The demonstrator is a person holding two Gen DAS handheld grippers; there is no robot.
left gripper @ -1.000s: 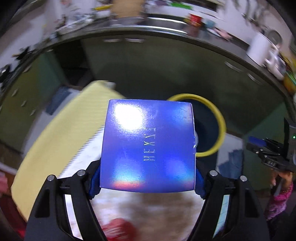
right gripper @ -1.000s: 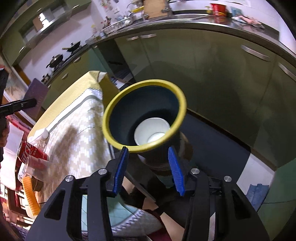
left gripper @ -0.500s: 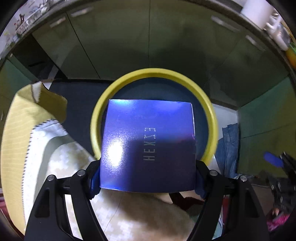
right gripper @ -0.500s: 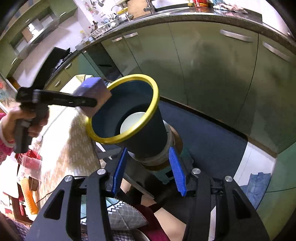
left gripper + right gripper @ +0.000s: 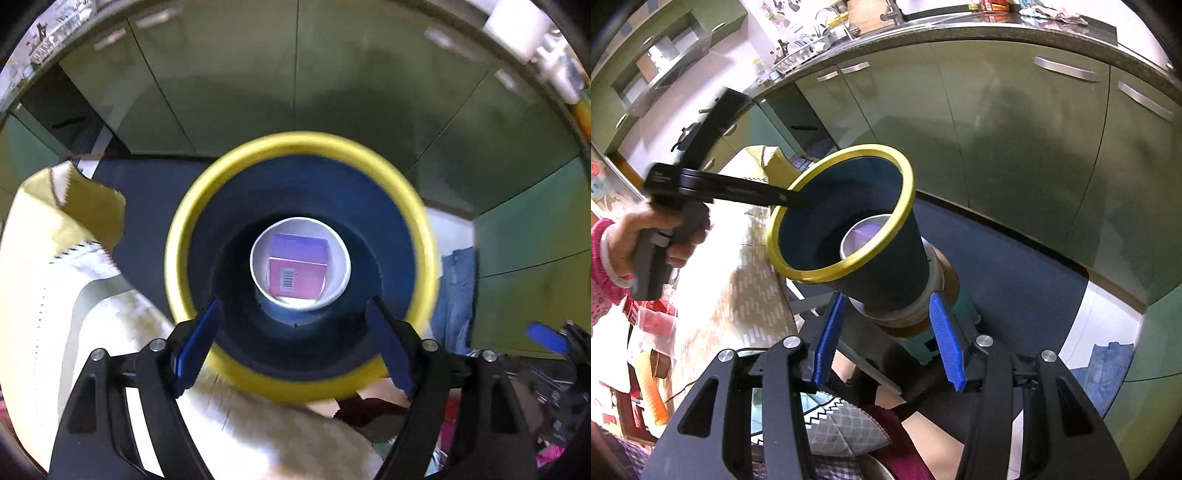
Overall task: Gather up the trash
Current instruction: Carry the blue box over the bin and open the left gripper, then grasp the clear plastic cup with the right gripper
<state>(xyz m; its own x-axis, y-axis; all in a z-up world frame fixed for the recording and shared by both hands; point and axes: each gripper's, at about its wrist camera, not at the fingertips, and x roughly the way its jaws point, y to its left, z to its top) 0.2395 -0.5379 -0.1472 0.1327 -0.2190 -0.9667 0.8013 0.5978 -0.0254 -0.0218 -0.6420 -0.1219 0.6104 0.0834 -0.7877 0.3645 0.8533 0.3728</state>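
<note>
A dark blue bin with a yellow rim (image 5: 236, 177) fills the left wrist view; it also shows in the right wrist view (image 5: 886, 266). At its bottom a purple box (image 5: 297, 264) lies inside a white paper cup (image 5: 258, 266). My left gripper (image 5: 295, 332) is open and empty, held over the bin's mouth; it shows from the side in the right wrist view (image 5: 798, 199). My right gripper (image 5: 884, 341) is open around the bin's lower part, its blue pads (image 5: 942, 332) apart from the wall.
A table with a patterned cream cloth and yellow edge (image 5: 55, 277) stands left of the bin. Green kitchen cabinets (image 5: 1015, 147) run behind it. A dark blue mat (image 5: 1015, 295) covers the floor. Red packets and an orange item (image 5: 650, 387) lie on the table.
My left gripper opened and let go of the blue box, which dropped into the cup at the bottom of the bin. The right gripper stayed by the bin's base.
</note>
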